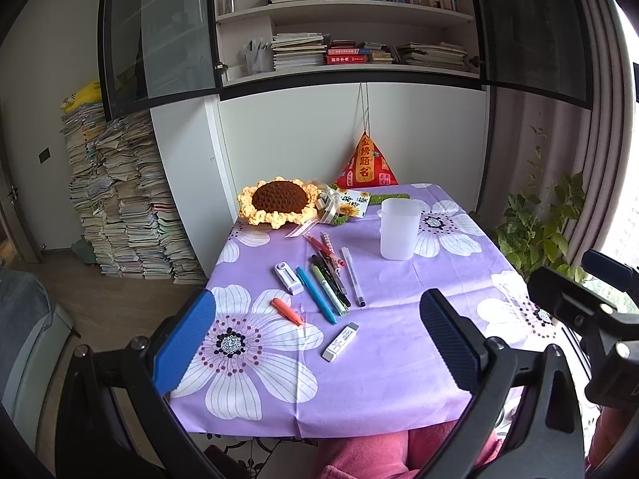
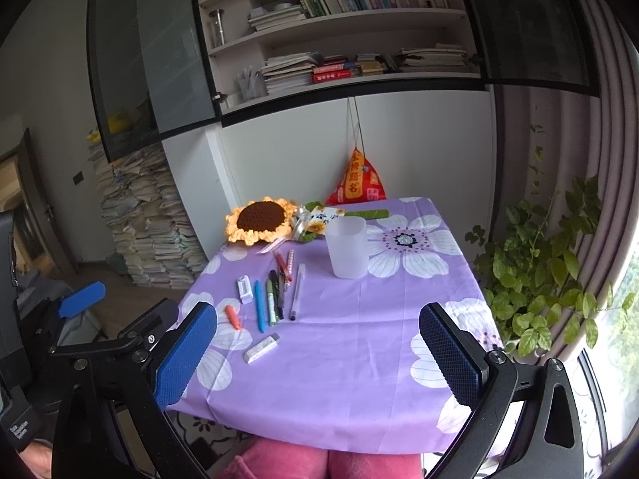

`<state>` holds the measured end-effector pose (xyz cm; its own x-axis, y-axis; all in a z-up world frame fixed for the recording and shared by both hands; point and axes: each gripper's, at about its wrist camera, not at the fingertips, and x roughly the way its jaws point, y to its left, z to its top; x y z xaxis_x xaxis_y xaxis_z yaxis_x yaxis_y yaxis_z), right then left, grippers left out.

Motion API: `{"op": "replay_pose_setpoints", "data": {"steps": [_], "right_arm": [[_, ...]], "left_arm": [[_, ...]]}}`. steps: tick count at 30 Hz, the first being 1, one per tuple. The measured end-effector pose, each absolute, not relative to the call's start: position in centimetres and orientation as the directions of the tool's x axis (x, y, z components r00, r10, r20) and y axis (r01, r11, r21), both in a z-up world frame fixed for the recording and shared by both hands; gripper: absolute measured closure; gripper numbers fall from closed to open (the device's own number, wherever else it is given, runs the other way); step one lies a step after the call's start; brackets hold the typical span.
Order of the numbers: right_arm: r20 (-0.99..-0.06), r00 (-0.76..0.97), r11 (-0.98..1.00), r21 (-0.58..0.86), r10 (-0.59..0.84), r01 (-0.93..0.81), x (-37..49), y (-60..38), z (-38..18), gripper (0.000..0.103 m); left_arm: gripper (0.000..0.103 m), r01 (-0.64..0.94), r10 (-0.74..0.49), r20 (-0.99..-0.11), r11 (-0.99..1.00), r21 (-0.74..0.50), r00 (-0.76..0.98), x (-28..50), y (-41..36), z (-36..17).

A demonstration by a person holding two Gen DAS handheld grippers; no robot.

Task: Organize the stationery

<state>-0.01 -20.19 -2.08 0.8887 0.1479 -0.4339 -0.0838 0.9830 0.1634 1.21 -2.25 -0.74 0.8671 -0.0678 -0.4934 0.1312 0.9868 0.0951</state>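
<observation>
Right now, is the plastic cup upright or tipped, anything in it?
Upright and seemingly empty: the translucent cup stands on its base on the purple tablecloth, mouth up. The pens all lie on the cloth beside it.

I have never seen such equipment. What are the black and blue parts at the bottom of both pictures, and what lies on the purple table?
Those parts are two hand-held grasping tools, one in each hand of a person. Each picture comes from a camera on one tool, looking forward between its fingers. The left tool and the right tool are both open and hold nothing. On the flowered tablecloth lie several pens, an eraser, an orange cap and a white correction tape. Behind them stands a translucent cup.
</observation>
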Motion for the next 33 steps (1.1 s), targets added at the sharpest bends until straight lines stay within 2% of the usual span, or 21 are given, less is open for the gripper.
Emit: {"op": "replay_pose_setpoints", "data": {"steps": [33], "right_arm": [[-0.463,0.875,0.986,0.139,0.144,-0.088,2.1,-19.6,-2.2,0.004]], "left_arm": [[0.001,0.117,-0.076,-0.530,0.992,0.044,0.845,3.2,-1.3,-2.2]]}}
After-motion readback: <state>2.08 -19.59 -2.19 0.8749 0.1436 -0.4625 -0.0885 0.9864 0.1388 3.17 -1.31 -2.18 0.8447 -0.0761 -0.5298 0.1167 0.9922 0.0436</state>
